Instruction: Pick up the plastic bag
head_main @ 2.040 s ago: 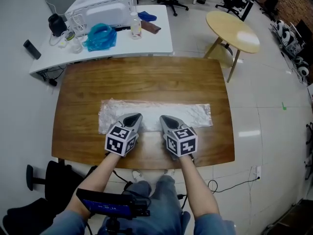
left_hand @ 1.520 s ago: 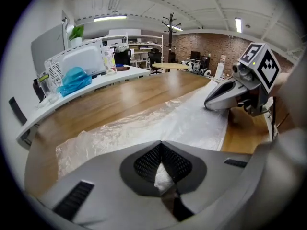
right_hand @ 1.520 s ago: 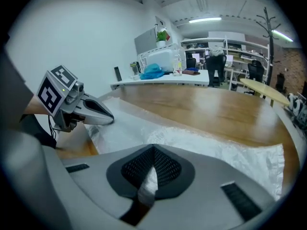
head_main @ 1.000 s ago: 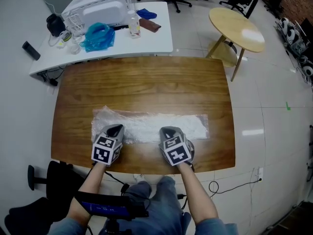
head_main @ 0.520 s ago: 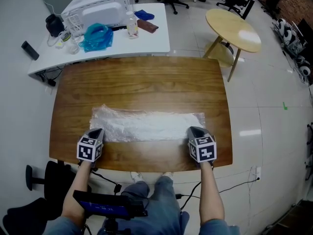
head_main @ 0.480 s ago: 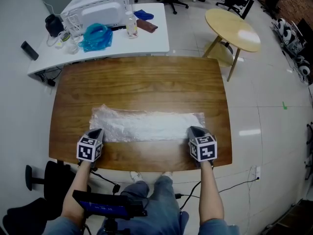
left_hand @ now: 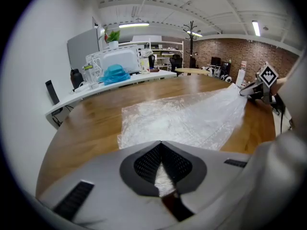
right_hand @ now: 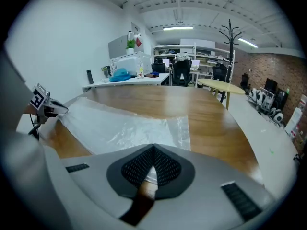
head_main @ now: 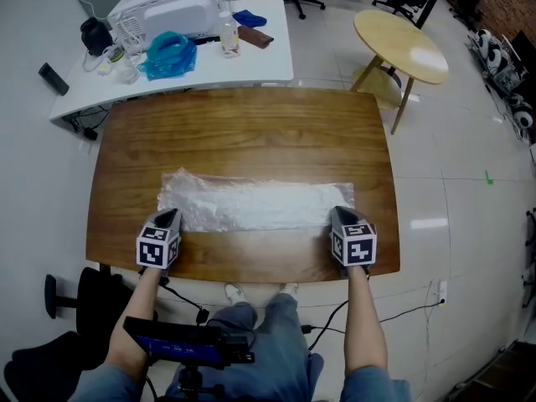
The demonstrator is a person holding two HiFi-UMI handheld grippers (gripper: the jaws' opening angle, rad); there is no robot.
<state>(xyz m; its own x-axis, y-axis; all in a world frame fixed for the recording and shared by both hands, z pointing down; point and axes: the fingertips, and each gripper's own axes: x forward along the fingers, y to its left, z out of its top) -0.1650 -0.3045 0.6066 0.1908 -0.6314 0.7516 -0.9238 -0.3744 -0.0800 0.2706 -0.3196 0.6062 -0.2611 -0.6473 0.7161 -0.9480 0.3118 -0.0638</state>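
Note:
A clear plastic bag (head_main: 251, 205) lies spread flat across the near half of the wooden table (head_main: 243, 128). My left gripper (head_main: 170, 217) is at the bag's near left corner, shut on it; the film shows pinched between its pads (left_hand: 163, 174). At the near right corner my right gripper (head_main: 339, 214) is likewise shut on the bag (right_hand: 124, 123), with film caught between the jaws. In the left gripper view the bag (left_hand: 192, 119) stretches away to the other gripper (left_hand: 254, 87).
A white desk (head_main: 75, 90) behind the table carries a white appliance (head_main: 167, 11), a blue bag (head_main: 170, 54), a bottle (head_main: 229, 40) and small items. A round wooden side table (head_main: 406, 48) stands at the far right. My legs are at the table's near edge.
Both grippers slid apart along the bag's near edge, from its middle out to the two near corners. The bag now lies stretched between them.

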